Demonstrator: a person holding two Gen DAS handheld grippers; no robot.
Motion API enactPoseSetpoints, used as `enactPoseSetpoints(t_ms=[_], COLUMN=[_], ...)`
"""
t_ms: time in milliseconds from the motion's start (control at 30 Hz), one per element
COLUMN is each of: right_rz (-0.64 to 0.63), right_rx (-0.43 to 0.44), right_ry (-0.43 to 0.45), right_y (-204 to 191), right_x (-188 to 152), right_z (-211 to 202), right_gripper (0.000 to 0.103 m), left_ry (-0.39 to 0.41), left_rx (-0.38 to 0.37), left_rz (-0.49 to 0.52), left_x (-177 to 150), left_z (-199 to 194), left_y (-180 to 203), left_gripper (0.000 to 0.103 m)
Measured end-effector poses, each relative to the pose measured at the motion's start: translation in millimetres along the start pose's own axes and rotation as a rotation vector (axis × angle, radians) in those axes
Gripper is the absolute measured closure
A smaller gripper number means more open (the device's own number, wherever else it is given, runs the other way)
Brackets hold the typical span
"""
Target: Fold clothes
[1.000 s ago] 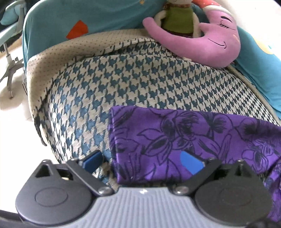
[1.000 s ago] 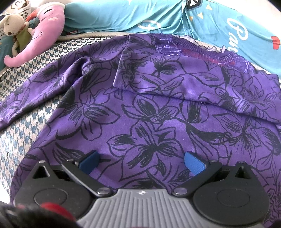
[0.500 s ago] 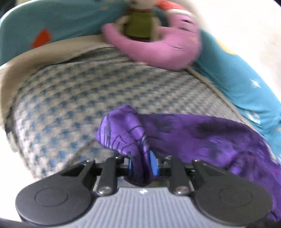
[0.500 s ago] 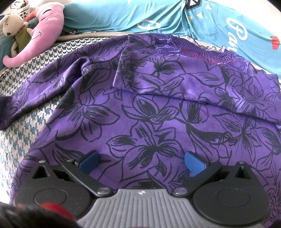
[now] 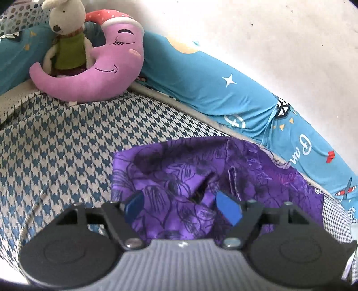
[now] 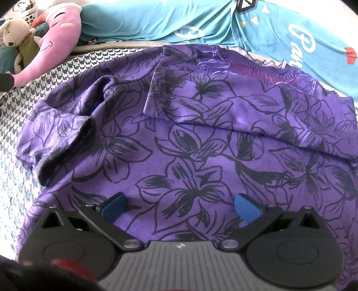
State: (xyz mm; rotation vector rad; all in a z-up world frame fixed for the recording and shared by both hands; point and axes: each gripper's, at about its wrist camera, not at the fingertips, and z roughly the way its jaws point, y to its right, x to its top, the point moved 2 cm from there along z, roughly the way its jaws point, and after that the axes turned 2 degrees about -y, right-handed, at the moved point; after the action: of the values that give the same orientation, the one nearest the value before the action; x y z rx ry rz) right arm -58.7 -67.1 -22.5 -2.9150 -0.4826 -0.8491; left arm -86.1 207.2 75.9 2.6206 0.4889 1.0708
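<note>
Now the purple floral shirt (image 6: 201, 138) lies spread over the middle of the right wrist view, on a bed cover (image 6: 26, 94) of blue-and-white houndstooth. One sleeve is folded in across the upper body of the shirt, its cuff edge near the upper centre of the frame, and the ribbed collar (image 6: 252, 65) sits at the top, next to a teal sheet (image 6: 156, 20) that runs along the upper edge. At the left of that view a fold of the shirt is bunched and rumpled, with a dark shadow under it.

The right claw (image 6: 180, 207) stands at the bottom of its frame with its blue pads (image 6: 246, 209) wide apart and nothing between them; the shirt fabric lies beneath and beyond them.

In the left wrist view the left claw (image 5: 181, 208) is at the lower centre, its blue pads (image 5: 228, 210) also apart, gripping nothing. A rumpled part of the shirt (image 5: 179, 170) lies bunched just ahead of and between the pads; whether it touches them cannot be told. Bare bed cover (image 5: 67, 143) fills the left of that frame. In the upper left a pink moon-shaped plush (image 5: 100, 65) rests on the bed with a small rabbit toy (image 5: 67, 33) leaning on it.
</note>
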Motion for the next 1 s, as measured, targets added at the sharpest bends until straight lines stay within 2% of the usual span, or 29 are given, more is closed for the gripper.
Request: enactPoseSetpoints(t_ms=[133,233,367,533,667,833,1000], right_rz=[-0.022,-0.037,-0.038,-0.049,-0.061,-0.004,-0.053], right_rx=[0.007,0.022,0.058,0.066,0.054,0.240,0.316], right_ry=[0.048,0.088,0.124,0.130,0.116,0.193,0.253], right_y=[-1.1,-2.9,-5.2,-7.2,-2.7,1.1,-19.8], right_x=[2.2,2.8,4.7,5.4,4.0,6.5,15.7], right_z=[-13.5,-22.3,-28.2,-30.7,-35.3,-43.6,-31.2], right_gripper=[0.000,0.000,0.000,0.000,0.000,0.000,0.007], left_ry=[-0.004,-0.028,-0.050,-0.081,-0.095,-0.111,-0.102], left_rx=[0.065,0.115,0.167,0.236,0.256,0.245,0.236], left_rz=[0.015,0.041,0.085,0.056,0.013,-0.055,-0.072], left_x=[6.7,10.7,10.6,13.3,19.1,22.3,22.7], left_z=[3.2,14.5,30.1,48.8,56.8,58.2,54.7], left_y=[-1.6,0.5,5.1,-5.1,-18.4,-30.0,-29.4], left_gripper=[0.027,0.017,0.017,0.008,0.007,0.003,0.002])
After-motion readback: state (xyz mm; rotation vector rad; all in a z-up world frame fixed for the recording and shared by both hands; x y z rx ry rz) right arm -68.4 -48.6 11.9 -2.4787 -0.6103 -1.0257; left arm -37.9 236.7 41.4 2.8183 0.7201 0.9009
